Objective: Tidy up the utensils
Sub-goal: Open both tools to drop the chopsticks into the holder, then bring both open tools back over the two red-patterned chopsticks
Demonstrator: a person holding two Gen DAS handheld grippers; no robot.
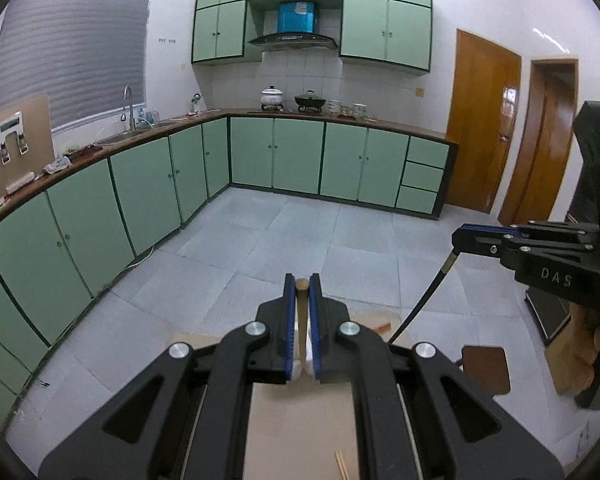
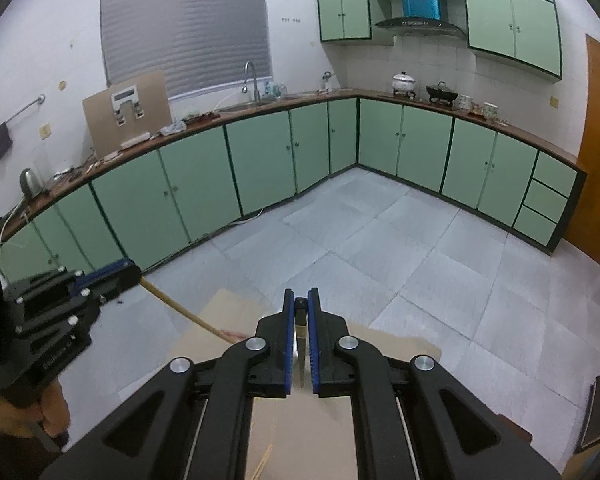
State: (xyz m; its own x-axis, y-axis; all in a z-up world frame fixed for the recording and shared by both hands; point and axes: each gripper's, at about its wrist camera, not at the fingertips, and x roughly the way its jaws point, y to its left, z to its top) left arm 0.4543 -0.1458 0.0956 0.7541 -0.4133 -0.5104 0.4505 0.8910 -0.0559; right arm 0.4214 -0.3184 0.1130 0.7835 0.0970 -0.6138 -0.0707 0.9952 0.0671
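My left gripper [image 1: 302,280] is shut on a light wooden utensil handle [image 1: 301,312] that stands upright between its blue pads. From the right wrist view, that left gripper [image 2: 134,274] holds the wooden handle [image 2: 176,306] slanting down toward the tan table [image 2: 400,348]. My right gripper [image 2: 301,296] is shut on a thin dark utensil handle [image 2: 301,320]. In the left wrist view the right gripper [image 1: 458,236] has this black handle [image 1: 424,300] hanging below it. The working ends of both utensils are hidden. Both grippers hang well above the table [image 1: 300,412].
Loose chopsticks [image 1: 342,466] lie on the table near me. A small orange-red piece [image 1: 382,327] rests at its far edge. A brown stool [image 1: 484,368] stands to the right. Beyond are grey floor tiles [image 1: 300,240] and green kitchen cabinets [image 1: 296,156].
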